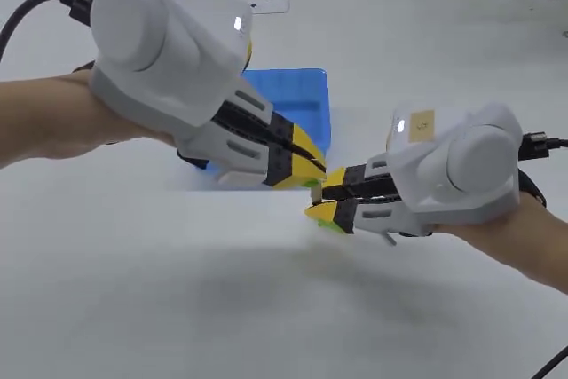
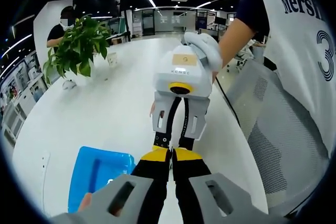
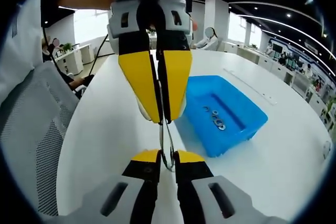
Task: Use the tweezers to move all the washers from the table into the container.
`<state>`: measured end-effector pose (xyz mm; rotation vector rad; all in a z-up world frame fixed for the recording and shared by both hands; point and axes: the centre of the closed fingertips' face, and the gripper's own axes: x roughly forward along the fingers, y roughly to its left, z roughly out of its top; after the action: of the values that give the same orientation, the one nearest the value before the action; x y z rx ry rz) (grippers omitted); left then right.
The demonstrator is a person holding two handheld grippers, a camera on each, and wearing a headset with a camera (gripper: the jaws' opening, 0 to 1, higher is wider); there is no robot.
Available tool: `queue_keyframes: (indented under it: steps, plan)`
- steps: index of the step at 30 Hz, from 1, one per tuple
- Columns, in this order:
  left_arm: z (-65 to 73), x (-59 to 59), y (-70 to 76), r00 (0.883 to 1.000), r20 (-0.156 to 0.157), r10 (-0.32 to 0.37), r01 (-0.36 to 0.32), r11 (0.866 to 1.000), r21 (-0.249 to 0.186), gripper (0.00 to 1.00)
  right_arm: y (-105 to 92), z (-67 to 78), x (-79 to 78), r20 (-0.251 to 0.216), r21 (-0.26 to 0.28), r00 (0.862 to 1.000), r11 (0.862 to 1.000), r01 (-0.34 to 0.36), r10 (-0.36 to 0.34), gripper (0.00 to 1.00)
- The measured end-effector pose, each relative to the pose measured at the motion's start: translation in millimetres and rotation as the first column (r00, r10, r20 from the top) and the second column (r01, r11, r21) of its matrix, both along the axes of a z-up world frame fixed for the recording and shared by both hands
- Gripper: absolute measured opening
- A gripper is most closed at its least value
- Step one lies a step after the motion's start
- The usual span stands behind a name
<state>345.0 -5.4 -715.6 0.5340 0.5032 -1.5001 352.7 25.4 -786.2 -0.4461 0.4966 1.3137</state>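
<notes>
Tweezers (image 3: 161, 140): clamped between left gripper (image 3: 163, 120) and right gripper (image 3: 168, 156), both closed on them, tip to tip beside blue container (image 3: 236, 135). Several washers (image 3: 215, 119) inside blue container. We judge handover step; next, one gripper lets go, other carries tweezers.

Jersey (image 2: 294, 77), white, on person in left gripper view: dark lettering (image 2: 299, 4) "Mers", further letters cut off at view edge. Below lettering: large dark numeral (image 2: 326, 56) "3", partly cut off.
Right gripper (image 2: 171, 148), top face: yellowish label (image 2: 184, 60), one line of small print, too small to read.
Same label in head view (image 1: 422, 124): mark illegible.
</notes>
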Motion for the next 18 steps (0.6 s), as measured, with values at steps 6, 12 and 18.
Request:
queue_keyframes:
  steps: [6, 12, 18]
  plan:
    - [0.1, 3.8, -2.0, 1.0, -0.004, 0.01, -0.01, 1.0, -0.002, 0.06, -0.5, -0.7, 1.1, 0.017, -0.013, 1.0, 1.0, 0.018, -0.017, 0.11]
    - [-0.1, 1.2, -4.5, 1.0, -0.009, 0.0, 0.0, 1.0, 0.001, 0.06, -1.9, -0.9, 0.5, 0.003, -0.01, 0.999, 0.999, 0.033, -0.033, 0.1]
    - [3.8, -4.2, -1.1, 1.0, -0.017, -0.01, 0.01, 1.0, 0.011, 0.06, 0.3, 2.7, -5.1, 0.002, -0.009, 1.0, 1.0, 0.017, -0.017, 0.1]
